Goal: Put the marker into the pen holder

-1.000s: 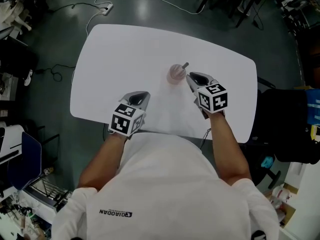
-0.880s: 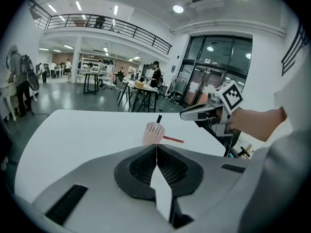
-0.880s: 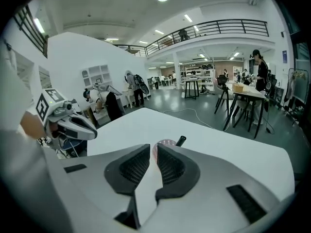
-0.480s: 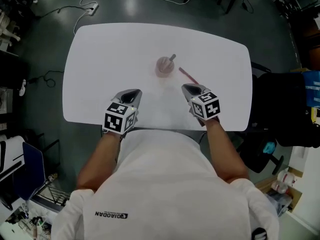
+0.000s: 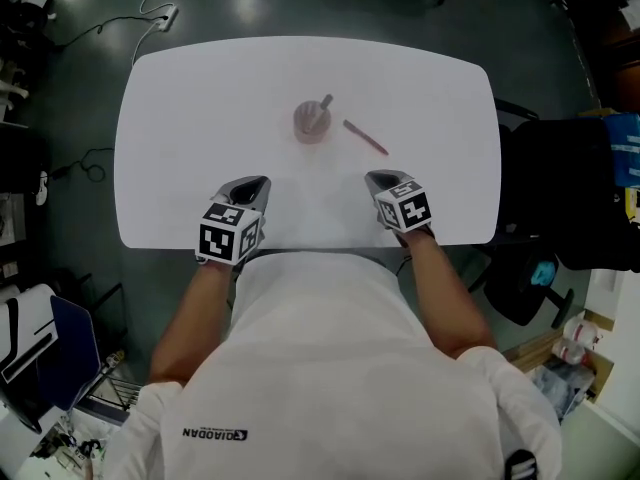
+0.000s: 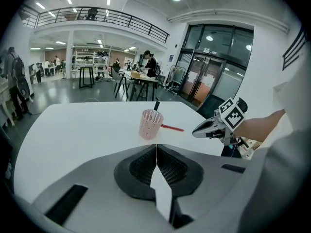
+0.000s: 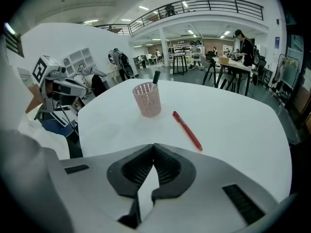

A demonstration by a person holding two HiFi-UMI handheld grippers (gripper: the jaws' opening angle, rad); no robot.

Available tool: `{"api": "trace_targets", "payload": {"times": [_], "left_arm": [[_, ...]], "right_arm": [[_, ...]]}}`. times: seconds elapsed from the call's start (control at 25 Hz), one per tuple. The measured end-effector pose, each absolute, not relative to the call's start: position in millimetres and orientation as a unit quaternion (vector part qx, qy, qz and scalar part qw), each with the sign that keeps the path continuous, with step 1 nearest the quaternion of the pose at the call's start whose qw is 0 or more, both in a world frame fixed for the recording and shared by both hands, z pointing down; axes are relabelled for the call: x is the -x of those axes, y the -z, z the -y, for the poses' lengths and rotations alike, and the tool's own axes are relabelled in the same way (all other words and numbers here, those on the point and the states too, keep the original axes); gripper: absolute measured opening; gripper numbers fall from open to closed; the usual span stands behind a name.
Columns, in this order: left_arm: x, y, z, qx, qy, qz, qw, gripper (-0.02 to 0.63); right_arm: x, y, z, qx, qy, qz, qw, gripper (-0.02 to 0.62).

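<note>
The pink mesh pen holder stands upright near the middle of the white table, and a dark marker sits inside it, leaning so that its upper end sticks out above the rim on the far side. Just to the holder's right, but not touching it, a red pen lies flat on the tabletop, slanting away from the holder; from these views it could equally be a second, slimmer marker. The left gripper and right gripper hang over the near edge of the table, well apart from each other and from the holder, with bare white tabletop lying between them and it. In the left gripper view the jaws are pressed together with nothing between them, and the holder sits straight ahead with the red pen behind it to the right. The right gripper view likewise shows jaws brought together and empty, with the red pen ahead and slightly right and the holder to its left. Beyond the table's far left corner a power strip lies on the dark floor, and a black chair stands off the right end. In the hall behind, a railing runs along an upper gallery.
</note>
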State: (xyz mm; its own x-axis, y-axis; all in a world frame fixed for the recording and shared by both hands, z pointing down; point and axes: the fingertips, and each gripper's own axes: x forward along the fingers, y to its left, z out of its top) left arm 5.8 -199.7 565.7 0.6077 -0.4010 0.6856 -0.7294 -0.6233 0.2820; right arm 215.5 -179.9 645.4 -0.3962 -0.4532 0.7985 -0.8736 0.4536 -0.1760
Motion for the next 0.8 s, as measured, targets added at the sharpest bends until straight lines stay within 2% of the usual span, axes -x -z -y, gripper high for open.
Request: {"api": "trace_targets", "payload": {"times": [0.2,0.48,0.8], "left_arm": [[-10,-581,196,-0.844,-0.314,0.329,0.286,0.029],[-11,-586,186,-0.833,-0.333,0.336,0.286,0.029],[-7,-583,176,-0.823,-0.336,0.357,0.288,0.029]], "right_arm": [[-237,-662,193,-0.443,-0.300,0.767,0.355,0.020],[-283,-698,212,-0.457,-0.258,0.745,0.412,0.021],[-301,-720,228,-0.438,-0.243,0.742,0.446,0.097]]}}
